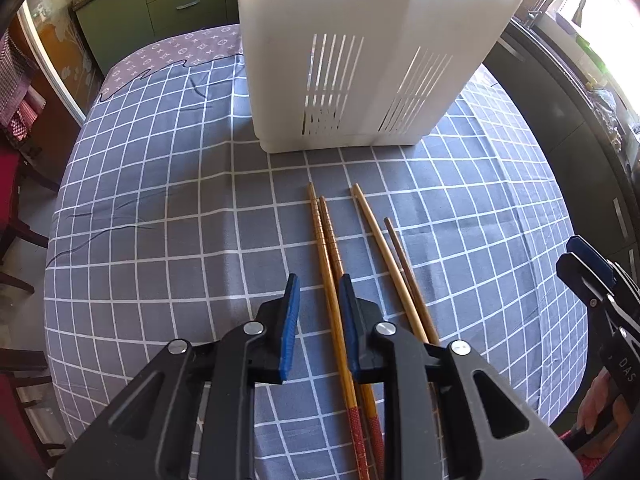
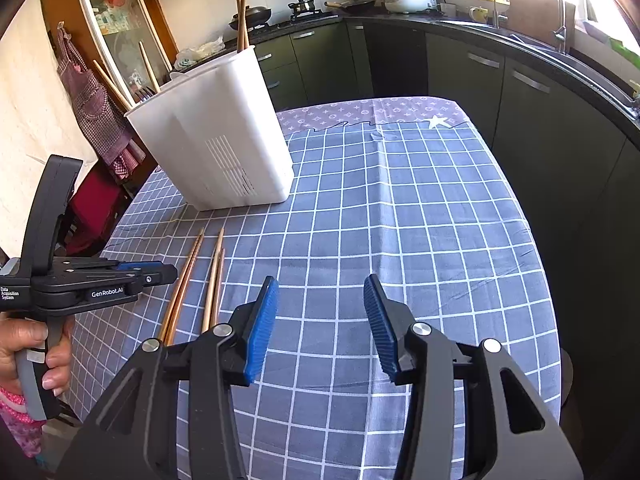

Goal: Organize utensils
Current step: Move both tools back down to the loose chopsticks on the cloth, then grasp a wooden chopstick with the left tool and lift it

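In the left wrist view the top of the holder is cut off by the upper edge of the frame, so its contents cannot be seen there, and the near ends of the chopsticks run under the left gripper and off the bottom edge. At the right edge only part of the right gripper shows, too little to tell how its jaws stand. In the right wrist view the window at upper right is blown out to white.
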The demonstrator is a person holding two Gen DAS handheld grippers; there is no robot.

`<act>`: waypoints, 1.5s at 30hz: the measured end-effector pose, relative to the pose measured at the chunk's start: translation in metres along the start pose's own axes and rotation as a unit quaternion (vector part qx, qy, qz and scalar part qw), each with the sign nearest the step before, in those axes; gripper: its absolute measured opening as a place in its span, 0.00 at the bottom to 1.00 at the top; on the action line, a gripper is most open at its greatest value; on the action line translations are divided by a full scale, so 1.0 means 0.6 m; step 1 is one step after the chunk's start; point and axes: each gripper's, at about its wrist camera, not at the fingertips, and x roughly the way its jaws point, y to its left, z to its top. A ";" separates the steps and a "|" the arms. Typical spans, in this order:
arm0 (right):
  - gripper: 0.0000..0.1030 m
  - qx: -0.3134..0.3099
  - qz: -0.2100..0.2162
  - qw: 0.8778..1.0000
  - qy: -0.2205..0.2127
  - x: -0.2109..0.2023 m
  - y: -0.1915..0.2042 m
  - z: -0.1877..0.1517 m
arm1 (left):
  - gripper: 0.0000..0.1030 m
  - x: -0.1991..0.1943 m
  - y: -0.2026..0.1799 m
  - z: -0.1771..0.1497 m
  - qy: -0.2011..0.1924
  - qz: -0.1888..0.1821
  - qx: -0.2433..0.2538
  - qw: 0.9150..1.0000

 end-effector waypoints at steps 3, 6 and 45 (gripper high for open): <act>0.43 0.000 0.006 1.000 0.002 0.003 0.003 0.000 | 0.15 0.008 -0.006 0.002 0.008 0.005 0.003 1.000; 0.43 0.001 0.009 1.000 0.003 0.008 0.005 0.001 | 0.15 0.017 -0.014 0.003 0.011 0.008 0.005 1.000; 0.47 -0.082 0.051 0.990 0.102 0.126 0.122 0.032 | 0.06 -0.181 0.011 -0.049 -0.232 -0.009 0.019 0.972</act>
